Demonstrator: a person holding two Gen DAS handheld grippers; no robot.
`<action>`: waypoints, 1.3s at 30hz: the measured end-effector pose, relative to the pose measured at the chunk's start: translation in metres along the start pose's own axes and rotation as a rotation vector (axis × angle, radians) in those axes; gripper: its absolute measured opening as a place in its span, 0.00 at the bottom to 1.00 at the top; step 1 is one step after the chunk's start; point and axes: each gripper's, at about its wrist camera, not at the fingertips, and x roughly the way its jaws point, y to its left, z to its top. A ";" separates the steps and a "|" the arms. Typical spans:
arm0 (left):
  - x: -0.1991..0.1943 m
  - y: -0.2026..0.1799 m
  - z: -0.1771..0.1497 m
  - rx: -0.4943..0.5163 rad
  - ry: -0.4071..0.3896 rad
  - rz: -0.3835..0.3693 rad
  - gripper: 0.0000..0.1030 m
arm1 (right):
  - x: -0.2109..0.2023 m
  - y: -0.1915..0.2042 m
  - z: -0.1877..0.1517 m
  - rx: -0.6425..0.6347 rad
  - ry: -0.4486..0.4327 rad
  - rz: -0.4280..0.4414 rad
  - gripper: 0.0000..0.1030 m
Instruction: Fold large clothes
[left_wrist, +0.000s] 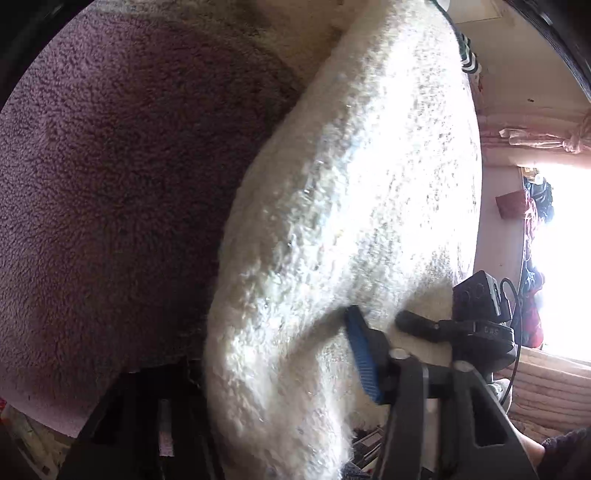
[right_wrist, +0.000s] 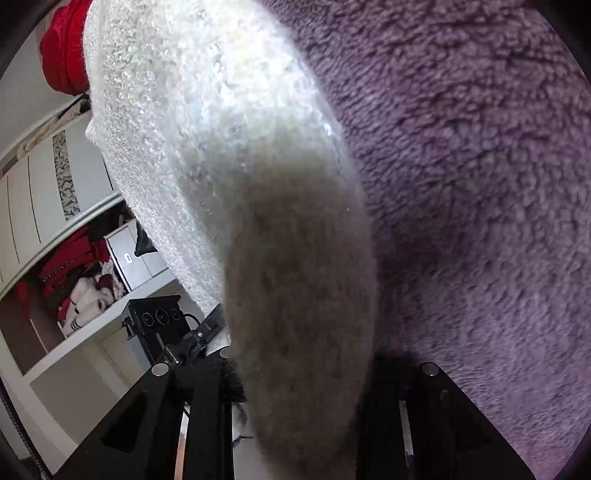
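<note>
Right now my left claw (left_wrist: 332, 373) & right claw (right_wrist: 299, 387) each have the white fuzzy sweater (left_wrist: 351, 184) between their fingers. Left wrist view: one blue finger pad (left_wrist: 360, 354) lies flat against the sweater, fabric bulging up in front of it; the other finger is hidden behind the wool, so I can't tell if that claw is pinching or just around it. Right wrist view: the sweater (right_wrist: 207, 110) hangs thick over the lens, both fingers buried under it, so can't tell the grip there either. Purple fleece blanket (left_wrist: 110, 166) lies beside & under the sweater, touching it. Behind the sweater, a shelf w/ red clothes (right_wrist: 70, 266). Other claw's camera box (left_wrist: 480, 295) sits just beside the sweater's edge.
</note>
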 end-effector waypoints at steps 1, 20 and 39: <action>-0.004 -0.003 -0.002 0.005 -0.007 0.009 0.20 | 0.001 0.005 -0.005 0.004 -0.008 -0.009 0.22; -0.070 -0.140 0.097 0.198 -0.159 -0.123 0.14 | -0.104 0.135 -0.004 -0.029 -0.058 0.212 0.19; -0.058 -0.140 0.213 0.128 -0.101 -0.160 0.94 | -0.132 0.157 0.122 0.135 -0.118 0.345 0.70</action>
